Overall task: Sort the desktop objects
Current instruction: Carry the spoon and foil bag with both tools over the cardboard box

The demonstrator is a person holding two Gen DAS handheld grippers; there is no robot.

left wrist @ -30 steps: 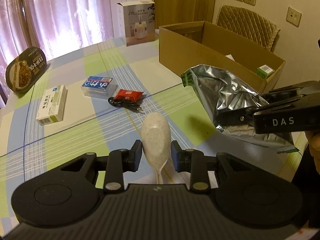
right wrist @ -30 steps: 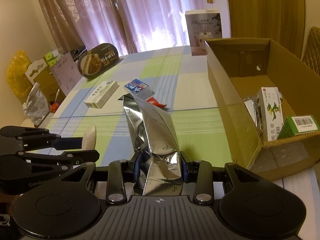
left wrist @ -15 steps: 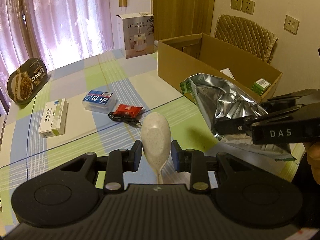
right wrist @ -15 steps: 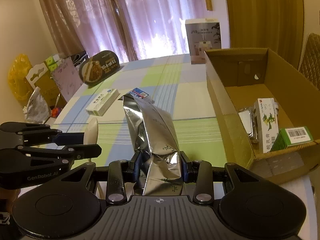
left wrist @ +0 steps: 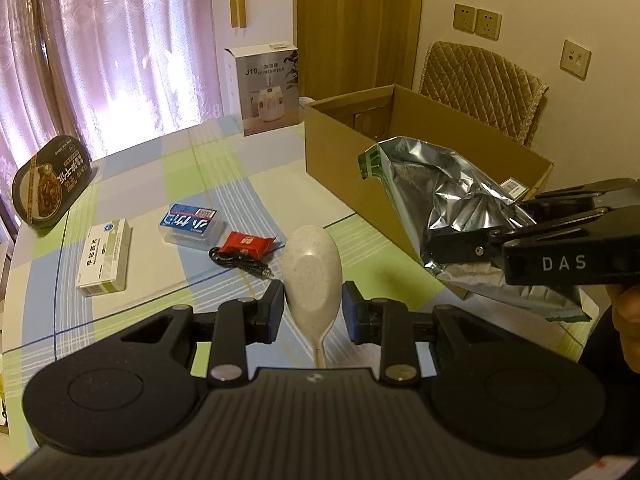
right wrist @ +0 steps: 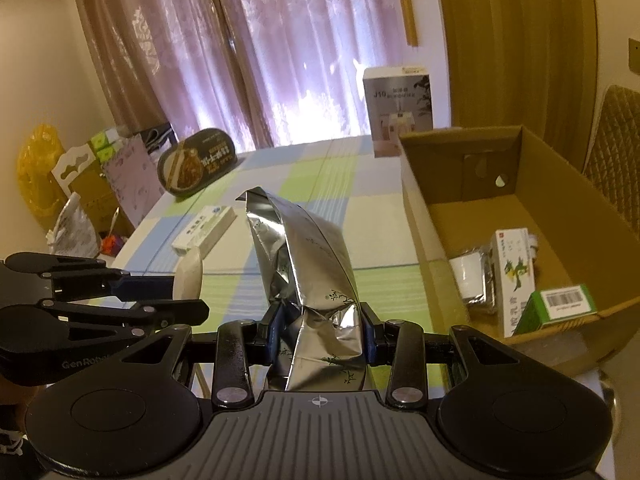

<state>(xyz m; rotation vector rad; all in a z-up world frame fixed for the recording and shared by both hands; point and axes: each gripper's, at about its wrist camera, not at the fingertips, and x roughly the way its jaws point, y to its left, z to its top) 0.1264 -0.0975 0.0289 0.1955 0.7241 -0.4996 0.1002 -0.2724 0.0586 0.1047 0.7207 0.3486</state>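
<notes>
Spoon [left wrist: 312, 276] and foil bag [right wrist: 316, 280] are both held above the worktop [left wrist: 224, 184], one in each set of tongs. The left tongs [left wrist: 313, 306] are clenched on the speckled spoon low on its bowl, with the bowl raised upright and the handle running down toward the camera. The right tongs [right wrist: 320, 340] are clenched on the crumpled lower end of the silver bag, whose length rises away from them and leans slightly left. In the left view the bag is seen at the right, between the spoon and the cardboard box [left wrist: 348, 160]. A hand [left wrist: 628, 320] is glimpsed at the right edge behind the right tongs.

Just beyond the spoon a black cable [left wrist: 240, 266] is coiled on the checked cloth, touching a red packet [left wrist: 248, 244]. A blue-labelled clear case [left wrist: 192, 226] lies just beside these, and a white medicine box [left wrist: 105, 258] lies further left. The open box stands to the right; inside it are seen a white-and-green carton [right wrist: 516, 276], a green box [right wrist: 564, 304] and a foil-wrapped item [right wrist: 476, 280]. A dark oval food tray [left wrist: 50, 180] is propped at the far left edge, and a humidifier box [left wrist: 266, 88] stands at the far end before the curtains [left wrist: 100, 48].
</notes>
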